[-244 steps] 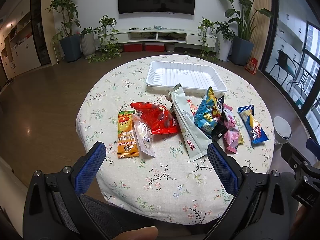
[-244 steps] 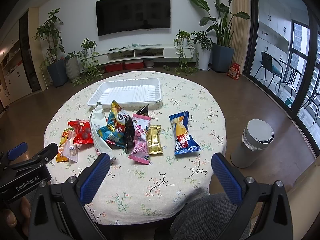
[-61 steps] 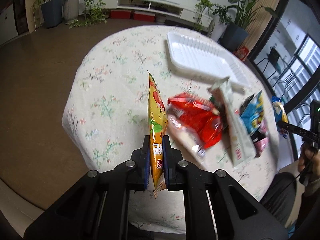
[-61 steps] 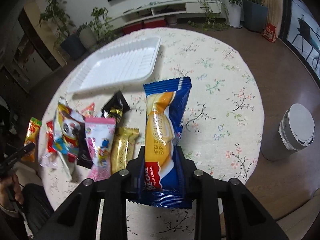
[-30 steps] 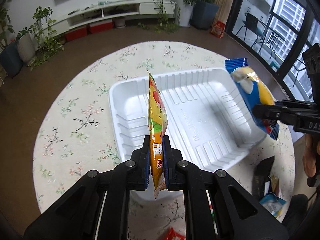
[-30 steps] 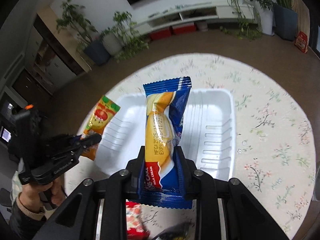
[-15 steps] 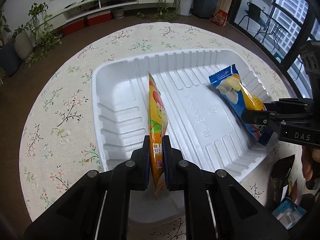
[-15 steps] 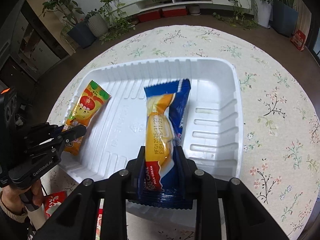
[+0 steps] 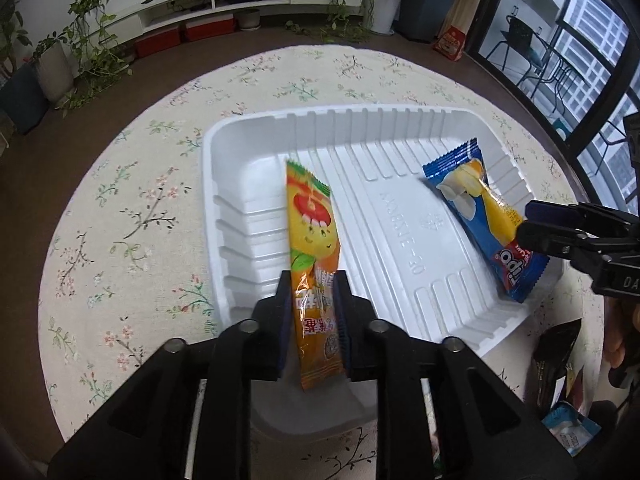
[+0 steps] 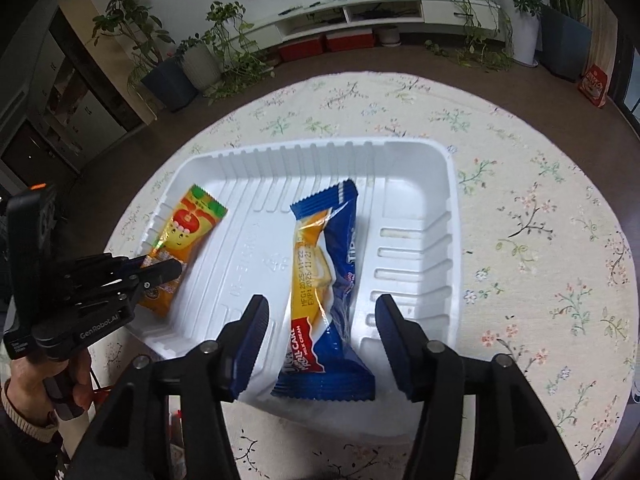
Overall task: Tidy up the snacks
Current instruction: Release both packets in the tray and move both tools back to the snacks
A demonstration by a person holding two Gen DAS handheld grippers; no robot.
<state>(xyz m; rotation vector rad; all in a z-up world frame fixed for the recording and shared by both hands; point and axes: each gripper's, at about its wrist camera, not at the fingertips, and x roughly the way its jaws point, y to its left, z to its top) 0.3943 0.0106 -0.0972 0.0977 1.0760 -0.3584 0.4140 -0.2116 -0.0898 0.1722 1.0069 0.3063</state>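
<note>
Looking along the left gripper (image 9: 314, 300), the white tray (image 9: 420, 120) sits on the round floral tablecloth (image 9: 132, 208). The orange snack packet (image 9: 314, 248) lies in the tray's left part, its lower end between the blue pads. The jaws have just been opening; they stand slightly apart, and the pads appear no longer to press the packet, though the gap is narrow. The blue cake packet (image 9: 484, 216) lies in the tray's right part, with the right gripper (image 9: 532, 226) over it. A dark wrapper (image 9: 556, 356) lies just outside the tray's near right corner.

From the right wrist view, the right gripper (image 10: 320, 320) has just been opening too; its jaws stand wide apart, clear of the blue cake packet (image 10: 326, 280) between them, which rests in the tray (image 10: 416, 184) right of centre. The left gripper (image 10: 160, 272), carried by a hand (image 10: 36, 384), is at the orange snack packet (image 10: 184, 236) beside the tray's left wall.
</note>
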